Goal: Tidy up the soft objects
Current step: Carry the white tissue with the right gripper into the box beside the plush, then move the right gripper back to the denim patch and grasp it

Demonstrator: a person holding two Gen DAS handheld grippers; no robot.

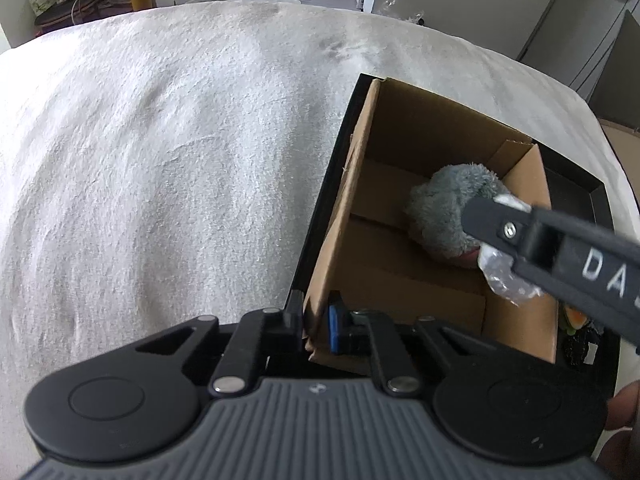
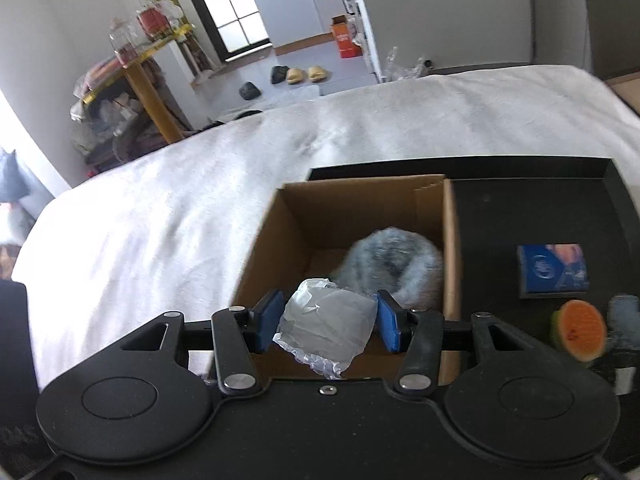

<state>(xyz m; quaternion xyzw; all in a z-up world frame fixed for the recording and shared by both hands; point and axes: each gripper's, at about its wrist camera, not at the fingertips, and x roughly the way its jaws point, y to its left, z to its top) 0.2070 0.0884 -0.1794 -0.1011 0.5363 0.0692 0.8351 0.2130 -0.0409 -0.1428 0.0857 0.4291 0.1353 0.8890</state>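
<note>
Crinkled plastic packet (image 2: 326,328) sits between right jaws, seemingly gripped, over box (image 2: 264,248).

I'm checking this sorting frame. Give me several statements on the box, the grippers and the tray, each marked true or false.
1. The right gripper is shut on a clear plastic packet. True.
2. The cardboard box is empty. False: a grey plush toy lies inside.
3. The left gripper clamps the box's wall. True.
4. The watermelon slice toy is in the box. False: it lies beside it on the black tray.
</note>
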